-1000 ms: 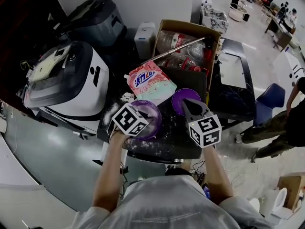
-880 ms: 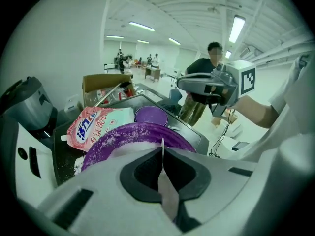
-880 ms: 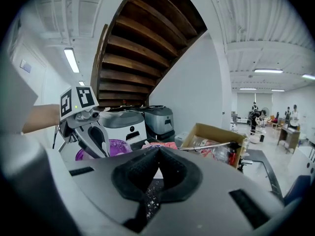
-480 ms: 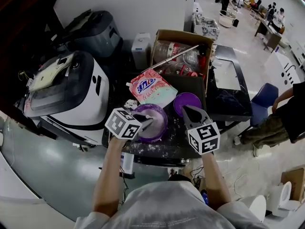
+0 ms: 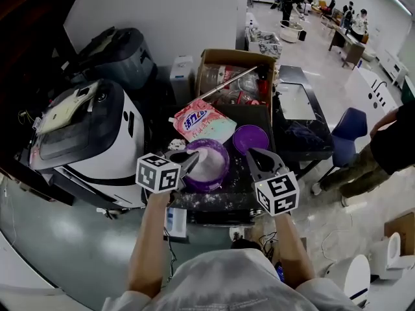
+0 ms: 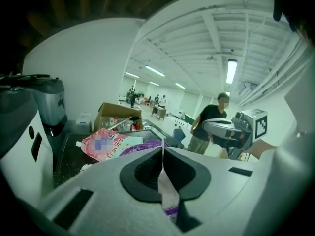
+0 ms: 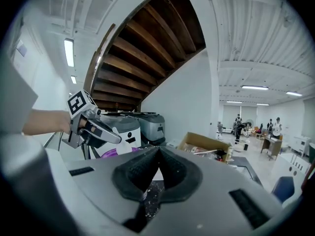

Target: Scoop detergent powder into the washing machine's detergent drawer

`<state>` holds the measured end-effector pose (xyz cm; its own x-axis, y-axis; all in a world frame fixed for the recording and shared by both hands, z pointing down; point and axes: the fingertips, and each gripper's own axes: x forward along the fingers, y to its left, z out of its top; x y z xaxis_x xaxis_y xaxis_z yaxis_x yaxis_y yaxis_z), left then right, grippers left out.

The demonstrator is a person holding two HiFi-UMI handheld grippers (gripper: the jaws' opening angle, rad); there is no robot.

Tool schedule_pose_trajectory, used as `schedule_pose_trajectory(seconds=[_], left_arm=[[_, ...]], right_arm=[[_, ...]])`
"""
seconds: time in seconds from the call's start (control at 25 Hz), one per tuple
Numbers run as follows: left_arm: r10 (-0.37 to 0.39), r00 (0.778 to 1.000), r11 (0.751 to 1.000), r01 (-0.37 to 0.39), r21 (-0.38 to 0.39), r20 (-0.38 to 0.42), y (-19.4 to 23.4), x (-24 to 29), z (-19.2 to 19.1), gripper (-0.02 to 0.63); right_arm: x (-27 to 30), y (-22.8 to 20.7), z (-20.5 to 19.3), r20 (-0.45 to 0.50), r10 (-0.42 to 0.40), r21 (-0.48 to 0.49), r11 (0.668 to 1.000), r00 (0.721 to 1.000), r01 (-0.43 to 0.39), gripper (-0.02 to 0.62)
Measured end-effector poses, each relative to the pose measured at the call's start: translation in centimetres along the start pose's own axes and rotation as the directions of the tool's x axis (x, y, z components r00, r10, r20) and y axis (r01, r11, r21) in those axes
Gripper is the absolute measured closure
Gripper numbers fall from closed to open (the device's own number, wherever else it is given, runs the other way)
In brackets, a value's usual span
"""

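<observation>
Evidently early: no powder has visibly reached the machine. The washing machine (image 5: 87,131) sits at the left, well apart from both grippers, and its detergent drawer can't be picked out. On the dark counter (image 5: 224,203), the pink detergent bag (image 5: 201,122) lies at the far side. The purple tub (image 5: 219,172) sits just near of the bag, with white powder (image 5: 209,157) inside. The purple lid (image 5: 251,138) is off, lying just right of the tub. Some powder is spilled along the near edge. The lift, carry and tip into the drawer are all left to do.

The left gripper (image 5: 190,162) is at the tub's left rim, tips over the powder. Its fingers (image 6: 147,171) are pressed together on a thin white piece (image 6: 167,193), probably a scoop handle; the scoop's bowl isn't visible.

The right gripper (image 5: 254,159) hovers right of the tub, near the lid. Its fingers (image 7: 140,173) are closed tip to tip with nothing between them, and only speckled counter shows through the gap.
</observation>
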<state>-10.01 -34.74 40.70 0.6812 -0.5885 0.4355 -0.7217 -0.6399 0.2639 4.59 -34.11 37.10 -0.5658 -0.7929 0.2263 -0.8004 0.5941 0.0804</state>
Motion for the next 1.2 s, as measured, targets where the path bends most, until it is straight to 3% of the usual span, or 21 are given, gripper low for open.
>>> schedule_pose_trajectory(seconds=[0.2,0.72,0.92,1.2], left_arm=[[0.025,0.995,0.996,-0.015,-0.093,0.101,0.0,-1.6,-0.9,0.592],[0.082,0.945,0.985,-0.028,-0.171,0.316,-1.9,-9.9,-1.7,0.592],[0.103,0.931,0.981,-0.037,-0.191,0.35,-2.4,-14.0,-3.6,0.592],[0.167,0.929,0.971,-0.096,-0.22,0.329,-1.9,-19.0,-7.9,0.592]], right_arm=[[-2.3,2.2,-0.5,-0.001,-0.014,-0.009,1.0,1.0,0.014,0.591],[-8.5,7.8,0.0,0.013,-0.044,-0.067,0.997,0.999,0.045,0.591],[-9.7,10.8,-0.4,0.023,-0.035,-0.069,0.997,0.999,0.036,0.591],[-9.9,15.7,-1.2,0.027,0.009,-0.053,0.999,1.0,-0.007,0.591]])
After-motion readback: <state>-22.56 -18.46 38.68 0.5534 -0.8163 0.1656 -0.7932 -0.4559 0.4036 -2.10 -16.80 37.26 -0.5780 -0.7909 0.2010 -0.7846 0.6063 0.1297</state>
